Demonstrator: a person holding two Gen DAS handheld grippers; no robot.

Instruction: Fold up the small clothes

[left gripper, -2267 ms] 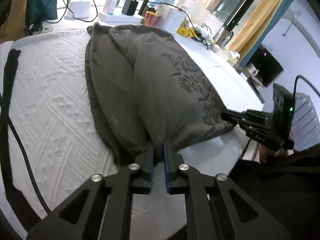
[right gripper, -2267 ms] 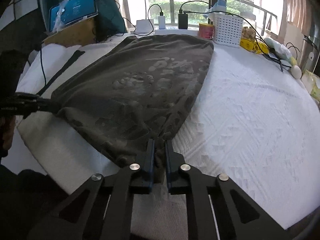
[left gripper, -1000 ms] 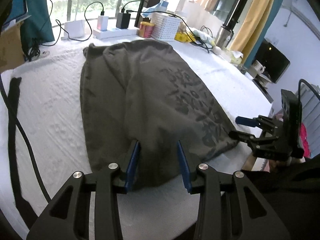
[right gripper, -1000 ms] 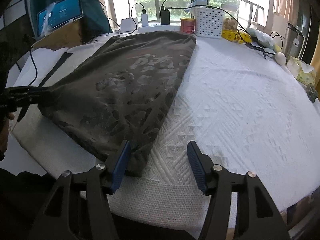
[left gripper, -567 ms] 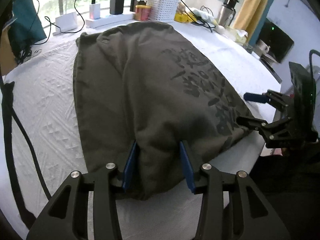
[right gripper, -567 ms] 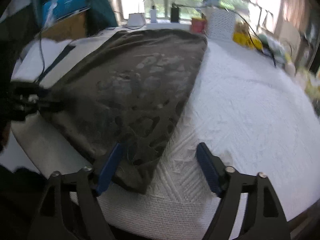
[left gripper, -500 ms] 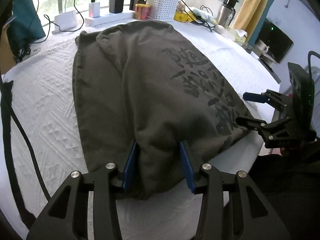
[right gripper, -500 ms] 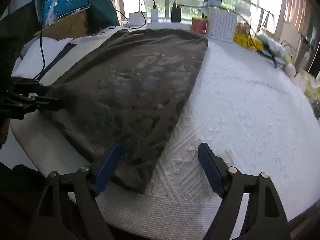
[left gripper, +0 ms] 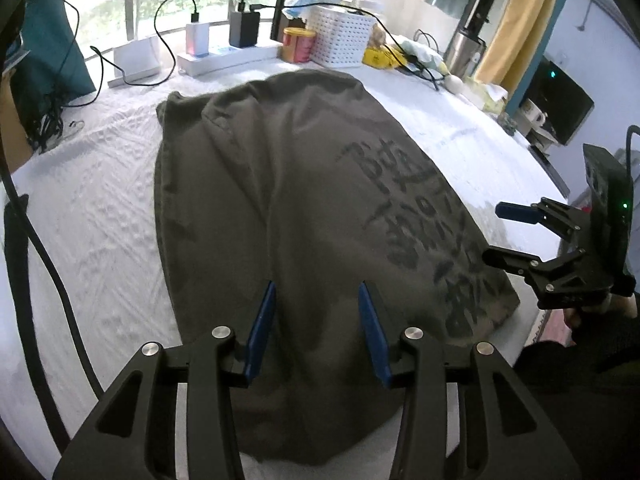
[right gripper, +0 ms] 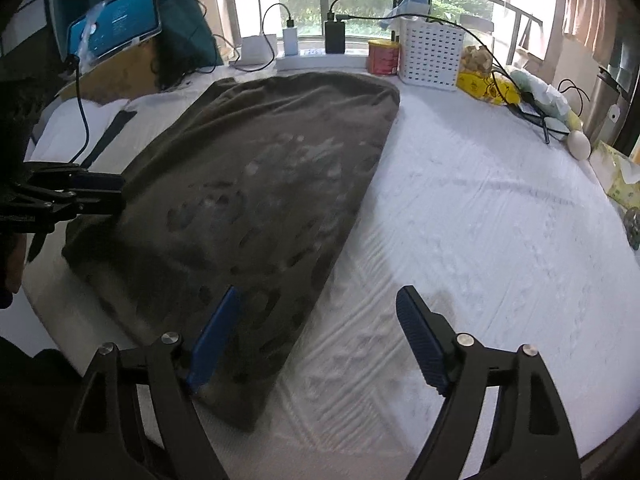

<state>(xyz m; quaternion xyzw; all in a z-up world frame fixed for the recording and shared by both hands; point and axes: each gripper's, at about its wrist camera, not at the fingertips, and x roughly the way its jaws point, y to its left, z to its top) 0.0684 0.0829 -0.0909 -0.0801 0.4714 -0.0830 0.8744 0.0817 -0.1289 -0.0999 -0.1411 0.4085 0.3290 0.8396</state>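
Two black claws, left claw (left gripper: 316, 322) and right claw (right gripper: 318, 334), parted, empty, over soft olive printed shirt (left gripper: 288, 200), white embossed cloth (right gripper: 480, 220).

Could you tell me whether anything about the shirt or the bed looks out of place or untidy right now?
Nothing stands out. The olive shirt lies folded lengthwise and fairly flat on the white bedspread, with only soft creases near its far end. Both grippers are open above its near edge.
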